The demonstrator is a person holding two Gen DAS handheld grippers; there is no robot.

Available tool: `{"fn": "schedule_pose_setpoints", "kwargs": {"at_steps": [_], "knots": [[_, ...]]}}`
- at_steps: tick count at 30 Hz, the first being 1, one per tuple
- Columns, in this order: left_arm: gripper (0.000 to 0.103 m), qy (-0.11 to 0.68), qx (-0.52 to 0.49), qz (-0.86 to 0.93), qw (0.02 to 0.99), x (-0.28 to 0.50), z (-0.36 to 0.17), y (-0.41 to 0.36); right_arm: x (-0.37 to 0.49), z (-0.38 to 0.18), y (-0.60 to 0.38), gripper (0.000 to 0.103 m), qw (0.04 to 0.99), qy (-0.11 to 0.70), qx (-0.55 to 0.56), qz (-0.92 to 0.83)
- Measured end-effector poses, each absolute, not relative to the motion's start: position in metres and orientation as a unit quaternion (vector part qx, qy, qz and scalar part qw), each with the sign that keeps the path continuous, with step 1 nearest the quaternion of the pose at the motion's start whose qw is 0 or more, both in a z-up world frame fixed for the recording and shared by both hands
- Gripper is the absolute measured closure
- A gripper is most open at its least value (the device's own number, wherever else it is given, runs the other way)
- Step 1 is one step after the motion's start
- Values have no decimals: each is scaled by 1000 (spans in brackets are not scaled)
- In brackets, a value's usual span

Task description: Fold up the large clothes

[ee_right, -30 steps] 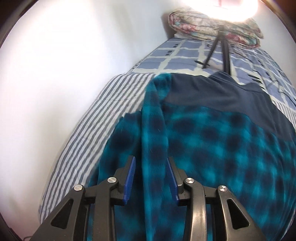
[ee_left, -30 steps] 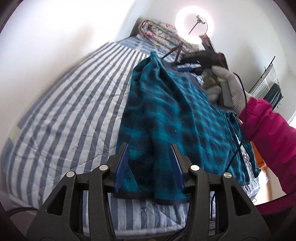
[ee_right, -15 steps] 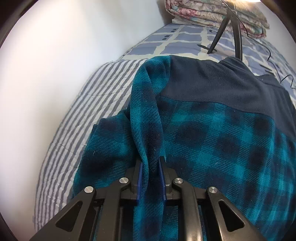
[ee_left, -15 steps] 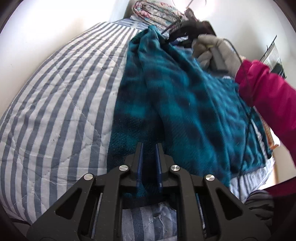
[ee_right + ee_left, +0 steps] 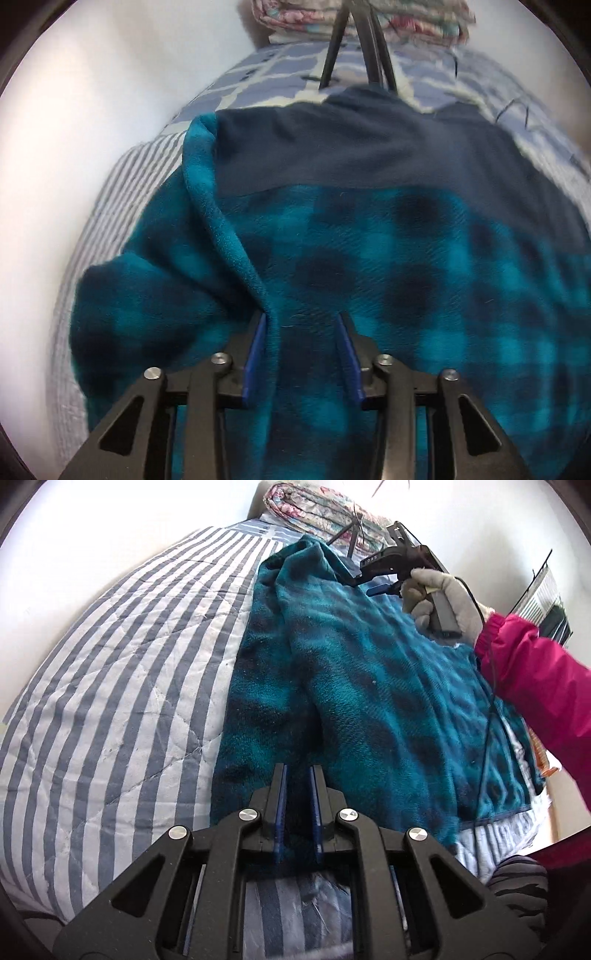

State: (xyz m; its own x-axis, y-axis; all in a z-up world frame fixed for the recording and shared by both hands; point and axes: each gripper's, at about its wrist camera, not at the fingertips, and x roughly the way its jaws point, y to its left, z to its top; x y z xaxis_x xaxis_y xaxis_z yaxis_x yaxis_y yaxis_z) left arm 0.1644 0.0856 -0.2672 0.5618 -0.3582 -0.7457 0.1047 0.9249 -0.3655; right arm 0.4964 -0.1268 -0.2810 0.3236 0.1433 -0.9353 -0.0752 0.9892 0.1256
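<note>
Teal plaid fleece (image 5: 369, 686) spread on striped bed (image 5: 110, 701), far sleeve hidden past frame edge in right wrist view, which is blurry. Left tool (image 5: 297, 808) clamped on hem fold at near edge. Right tool (image 5: 301, 354) spread apart, fleece ridge between blue pads, gloved hand (image 5: 439, 602) tilted down over the shoulder

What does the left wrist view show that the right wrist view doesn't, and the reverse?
Only the left wrist view shows the gloved hand holding the right gripper, the pink sleeve, and the left gripper shut on the fleece's hem. Only the right wrist view shows the fleece's navy yoke and the right gripper's fingers apart around a fold. Both show the plaid fleece, striped quilt, tripod and folded floral blanket.
</note>
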Motion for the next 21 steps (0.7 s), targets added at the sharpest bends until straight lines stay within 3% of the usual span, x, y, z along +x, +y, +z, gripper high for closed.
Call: {"fn": "schedule_pose_setpoints", "kwargs": {"at_steps": [5, 8, 12, 14, 17, 20, 21], "knots": [[92, 436, -175, -133, 872, 147, -258, 101, 486, -236, -99, 62, 834, 539, 25, 113], [92, 438, -188, -136, 868, 144, -258, 104, 480, -223, -71, 44, 826, 538, 29, 162], [92, 441, -187, -147, 865, 149, -257, 99, 481, -227, -36, 42, 818, 549, 23, 171], [75, 444, -187, -154, 863, 151, -257, 95, 485, -236, -19, 42, 815, 556, 6, 164], [69, 442, -190, -167, 861, 154, -258, 90, 487, -248, -1, 42, 810, 564, -24, 157], [69, 442, -196, -187, 855, 153, -258, 85, 483, -255, 10, 53, 809, 567, -77, 131], [69, 442, -198, -191, 854, 154, -258, 83, 484, -258, 11, 67, 808, 569, -88, 124]]}}
